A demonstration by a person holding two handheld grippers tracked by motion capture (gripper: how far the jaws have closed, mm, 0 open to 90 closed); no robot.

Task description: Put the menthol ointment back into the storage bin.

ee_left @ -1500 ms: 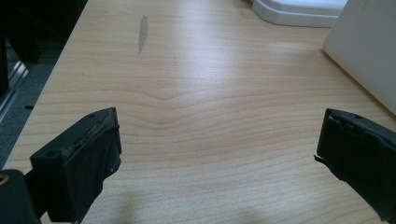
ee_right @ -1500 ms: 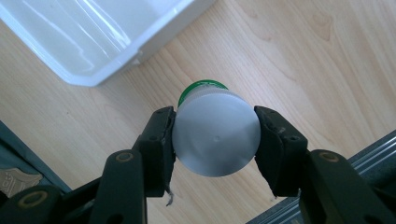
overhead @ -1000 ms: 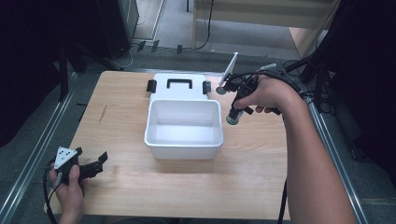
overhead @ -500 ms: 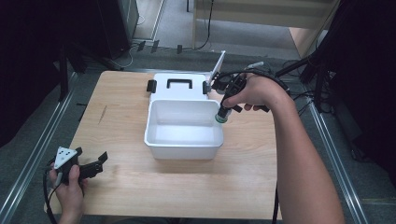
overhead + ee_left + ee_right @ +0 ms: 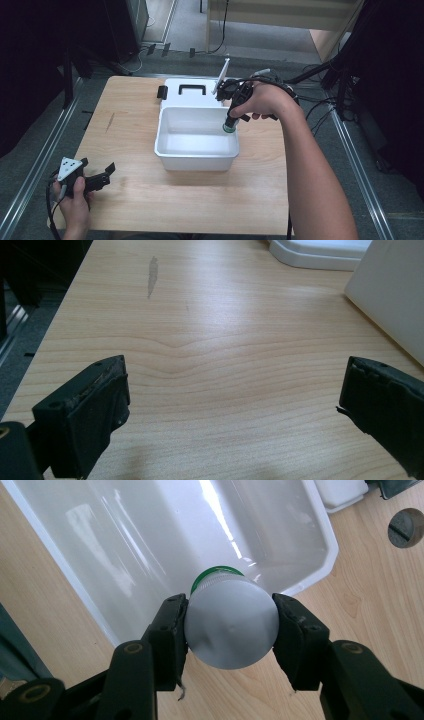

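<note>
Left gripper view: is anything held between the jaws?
No. The left gripper has its jaws wide apart with just bare wooden table between them.

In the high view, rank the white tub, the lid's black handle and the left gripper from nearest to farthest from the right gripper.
From the right gripper:
1. White tub, directly beneath it, at the tub's right rim.
2. Black handle, on the lid behind the tub.
3. Left gripper, at the table's near-left corner.
</note>
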